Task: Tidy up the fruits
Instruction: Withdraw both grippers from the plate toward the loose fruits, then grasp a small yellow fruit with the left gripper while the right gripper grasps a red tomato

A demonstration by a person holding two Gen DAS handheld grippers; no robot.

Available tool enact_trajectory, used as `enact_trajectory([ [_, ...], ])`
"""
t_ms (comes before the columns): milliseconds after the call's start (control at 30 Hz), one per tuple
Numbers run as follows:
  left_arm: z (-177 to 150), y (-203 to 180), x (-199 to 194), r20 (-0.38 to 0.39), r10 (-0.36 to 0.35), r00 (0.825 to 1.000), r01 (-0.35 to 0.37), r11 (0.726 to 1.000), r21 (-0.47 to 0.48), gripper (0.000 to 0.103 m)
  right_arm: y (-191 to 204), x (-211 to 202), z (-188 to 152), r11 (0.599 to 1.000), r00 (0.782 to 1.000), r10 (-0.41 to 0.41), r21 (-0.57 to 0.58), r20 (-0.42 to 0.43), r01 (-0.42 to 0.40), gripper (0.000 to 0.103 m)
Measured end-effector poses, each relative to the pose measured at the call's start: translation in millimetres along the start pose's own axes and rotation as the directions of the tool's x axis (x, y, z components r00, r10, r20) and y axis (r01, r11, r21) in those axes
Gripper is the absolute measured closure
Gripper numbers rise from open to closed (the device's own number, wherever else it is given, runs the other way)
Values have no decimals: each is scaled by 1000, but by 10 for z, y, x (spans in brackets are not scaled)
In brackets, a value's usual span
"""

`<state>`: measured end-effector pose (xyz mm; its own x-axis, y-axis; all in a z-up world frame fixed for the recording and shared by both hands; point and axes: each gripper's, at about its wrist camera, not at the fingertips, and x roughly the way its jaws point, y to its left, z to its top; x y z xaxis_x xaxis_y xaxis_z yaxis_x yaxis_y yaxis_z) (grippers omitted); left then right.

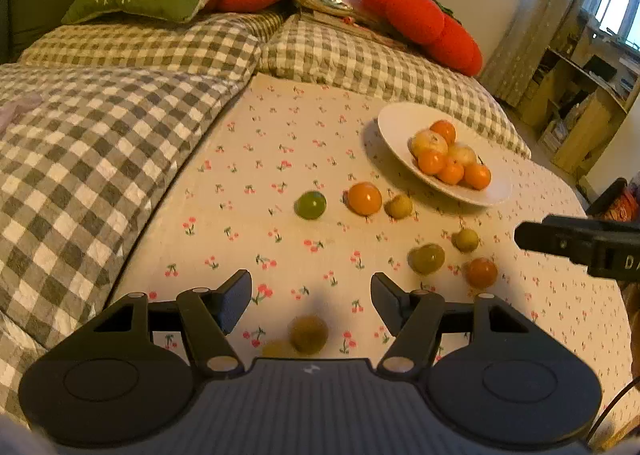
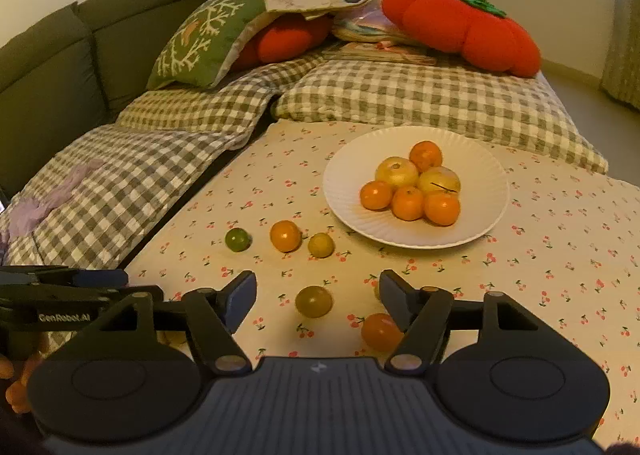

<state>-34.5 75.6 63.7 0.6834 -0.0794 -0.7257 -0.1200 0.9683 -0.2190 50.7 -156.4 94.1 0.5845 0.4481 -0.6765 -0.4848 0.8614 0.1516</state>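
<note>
— So which tool was nearer that loose fruit, did you see?

— Well, the right tool (image 2: pixel 317 295) was. A dull green fruit (image 2: pixel 313 301) lay on the table (image 2: pixel 560 275) right between its two fingers, out at the tips and a touch left of centre, with clear cloth on both sides. Nothing was pinched; the jaws stood apart and empty.

— And the reddish one?

— The orange-red fruit (image 2: pixel 380 331) sat just inside the right-hand finger, partly hidden behind it. I couldn't tell whether they touched.

— What about the left tool (image 1: pixel 311 297)?

— Also apart and empty. A blurred olive fruit (image 1: pixel 309 334) lay close under it, between the fingers but back toward the body.

— How did the green one look?

— Round, smooth, a bit shiny, no long side to line up on. The white plate (image 2: pixel 348 175) with its heap of oranges lay straight ahead, beyond three more loose fruits.
</note>
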Motion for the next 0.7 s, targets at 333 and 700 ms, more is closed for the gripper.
enact_trajectory([
  [333,-51,-50,84,-29,-7,1000,8,1000,21,43,-161,101,-28,997,999,-37,62,-39,39,28],
  [700,-82,-40,179,-70,-4,998,5,1000,25,43,-351,531,-162,992,981,-111,46,-157,120,44],
])
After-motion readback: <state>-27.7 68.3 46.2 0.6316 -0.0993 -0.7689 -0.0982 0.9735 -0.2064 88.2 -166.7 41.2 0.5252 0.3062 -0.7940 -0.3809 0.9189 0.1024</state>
